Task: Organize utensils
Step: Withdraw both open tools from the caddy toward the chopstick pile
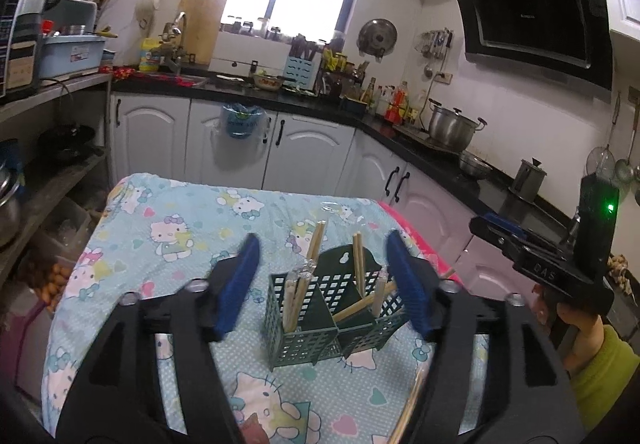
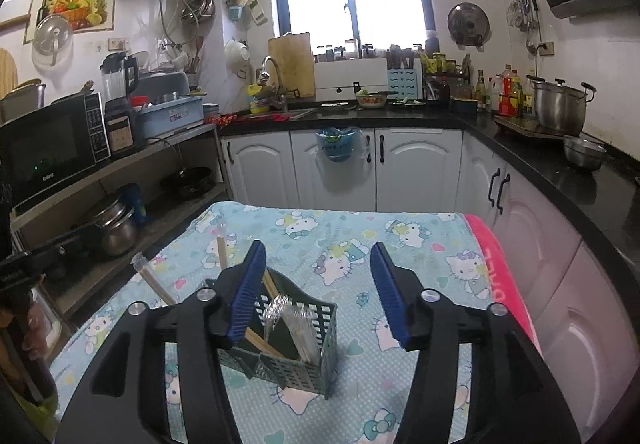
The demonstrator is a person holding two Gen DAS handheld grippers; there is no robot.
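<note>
A dark green slotted utensil caddy [image 1: 304, 340] stands upright on the table, under a cat-print cloth [image 1: 160, 236]. Wooden chopsticks [image 1: 316, 248] lean in its compartments, some in clear wrappers. My left gripper [image 1: 323, 236] is open, its blue pads either side of the caddy and clear of it. My right gripper [image 2: 318, 245] is open too. The caddy [image 2: 304, 368] sits low by its left finger, with wrapped chopsticks [image 2: 292, 324] inside. The right gripper's body [image 1: 540, 264] shows at the right of the left wrist view, held by a hand in a green sleeve.
More chopsticks [image 1: 408, 408] lie on the cloth near the left gripper's right finger. A pink towel [image 2: 496, 268] edges the table's right side. White cabinets [image 2: 416, 168] and a black counter with pots [image 2: 560, 108] stand behind; a shelf with a microwave [image 2: 48, 148] is to the left.
</note>
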